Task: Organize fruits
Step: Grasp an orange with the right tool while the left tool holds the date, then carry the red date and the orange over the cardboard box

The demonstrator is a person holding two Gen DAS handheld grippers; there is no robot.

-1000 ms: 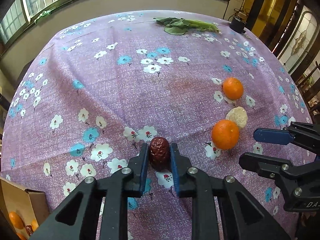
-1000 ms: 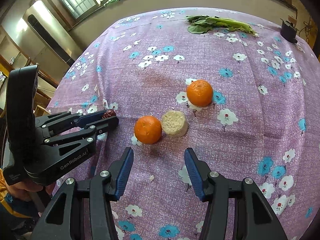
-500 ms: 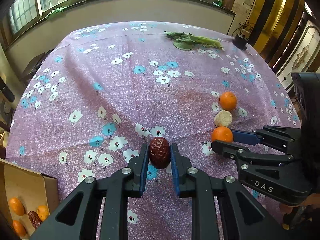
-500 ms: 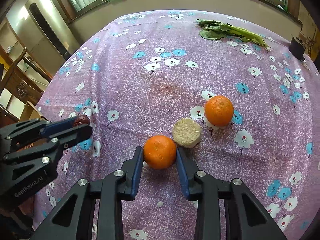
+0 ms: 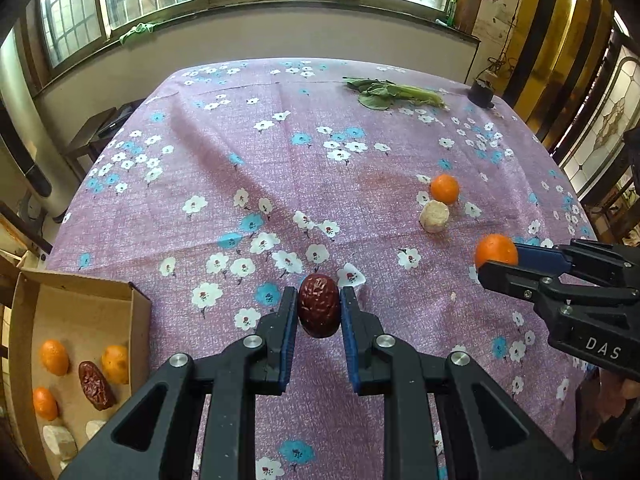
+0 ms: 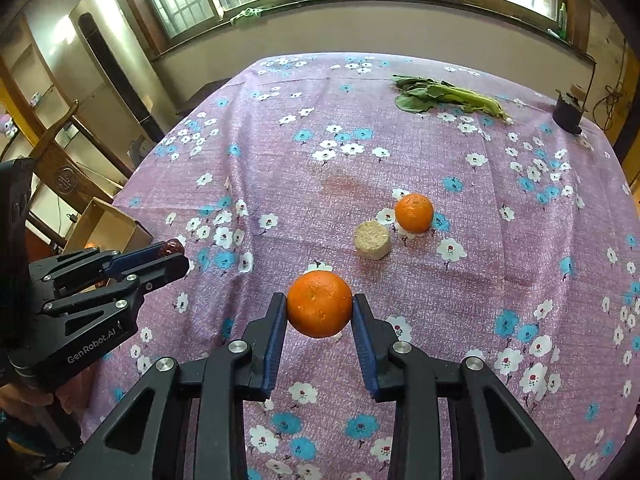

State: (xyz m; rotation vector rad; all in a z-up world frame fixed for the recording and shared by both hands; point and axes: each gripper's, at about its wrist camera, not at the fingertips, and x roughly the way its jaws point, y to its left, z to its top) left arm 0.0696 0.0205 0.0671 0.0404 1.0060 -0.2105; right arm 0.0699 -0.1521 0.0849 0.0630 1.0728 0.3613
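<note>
My left gripper (image 5: 319,305) is shut on a dark red date (image 5: 319,310), held above the purple flowered tablecloth (image 5: 280,168). My right gripper (image 6: 320,307) is shut on an orange (image 6: 319,304), lifted off the cloth; it also shows in the left wrist view (image 5: 496,251). A second orange (image 6: 414,213) and a pale round cake (image 6: 372,239) lie on the cloth beyond it. A cardboard box (image 5: 76,300) at the table's left edge holds several oranges, a date (image 5: 95,385) and pale pieces.
Green leafy vegetables (image 6: 444,95) and a small dark pot (image 6: 568,112) lie at the far side of the table. A wooden chair (image 6: 60,168) and a tall air conditioner (image 6: 112,60) stand left of the table. Windows line the far wall.
My right gripper closed on the near orange and lifted it off the cloth. Both grippers rose and drew back; the left one carried the date leftward, bringing the box into view.
</note>
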